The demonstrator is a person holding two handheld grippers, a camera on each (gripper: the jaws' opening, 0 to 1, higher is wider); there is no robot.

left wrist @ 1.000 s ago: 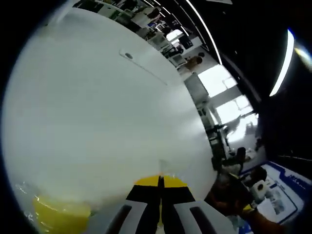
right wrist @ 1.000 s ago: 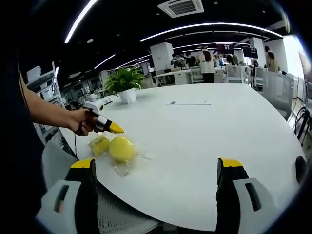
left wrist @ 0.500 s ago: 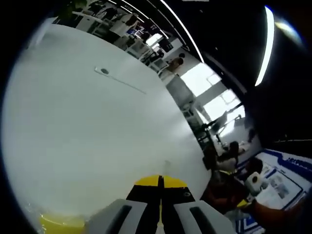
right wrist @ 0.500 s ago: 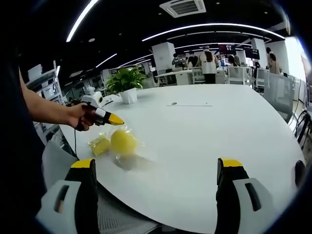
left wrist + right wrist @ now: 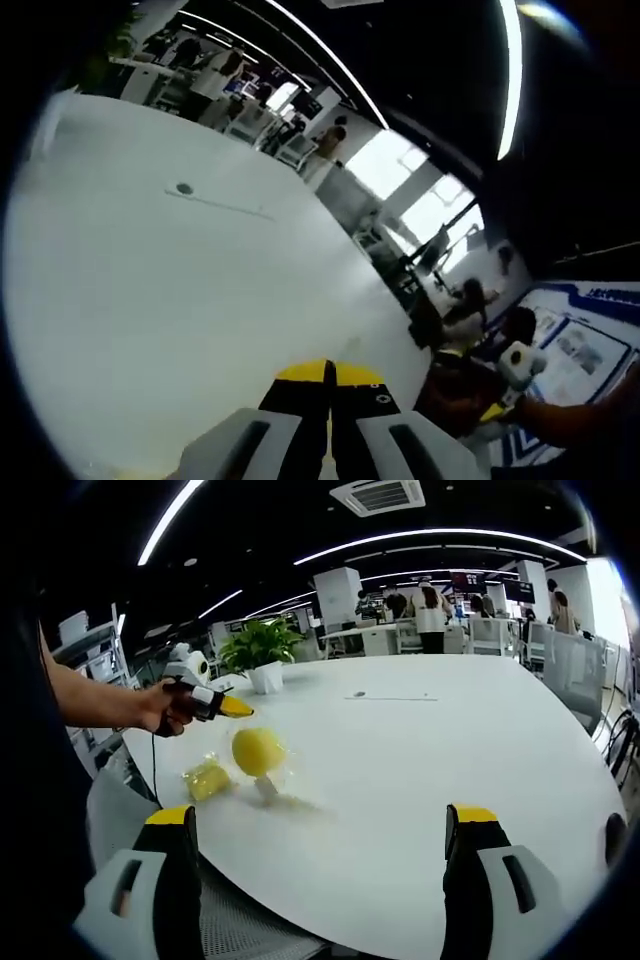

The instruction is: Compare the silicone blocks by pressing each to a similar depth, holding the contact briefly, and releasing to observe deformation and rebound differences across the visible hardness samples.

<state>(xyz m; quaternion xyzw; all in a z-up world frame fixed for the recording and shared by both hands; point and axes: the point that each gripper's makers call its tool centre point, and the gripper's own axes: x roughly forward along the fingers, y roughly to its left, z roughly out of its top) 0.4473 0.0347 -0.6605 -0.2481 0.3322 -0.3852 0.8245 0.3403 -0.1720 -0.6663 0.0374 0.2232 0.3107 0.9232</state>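
Silicone blocks: we see two yellow pieces in the right gripper view, both near the left edge of the white table [image 5: 420, 770]. The round yellow block [image 5: 257, 751] appears lifted clear of the surface, with a shadow on the table beneath it and a crinkled clear wrapper [image 5: 268, 783] hanging below it. The smaller yellow block [image 5: 206, 778] lies on the table just beside it, closer to the table's edge, also in clear wrap.

We see the left gripper [image 5: 236, 708] held in a hand [image 5: 165, 708] above and just to the left of the round block; its yellow tip reads as closed, and in the left gripper view its own jaws [image 5: 329, 385] meet along one line, clenched together with nothing visible between them. Whether the tip touches the wrapper we cannot tell.

Our right gripper [image 5: 318, 825] stands released, its two yellow-tipped jaws well apart at the near edge of the table, apart from both blocks.

A potted plant [image 5: 256, 652] stands at the far left corner. People [image 5: 428, 602] sit and stand in the office beyond the far edge.
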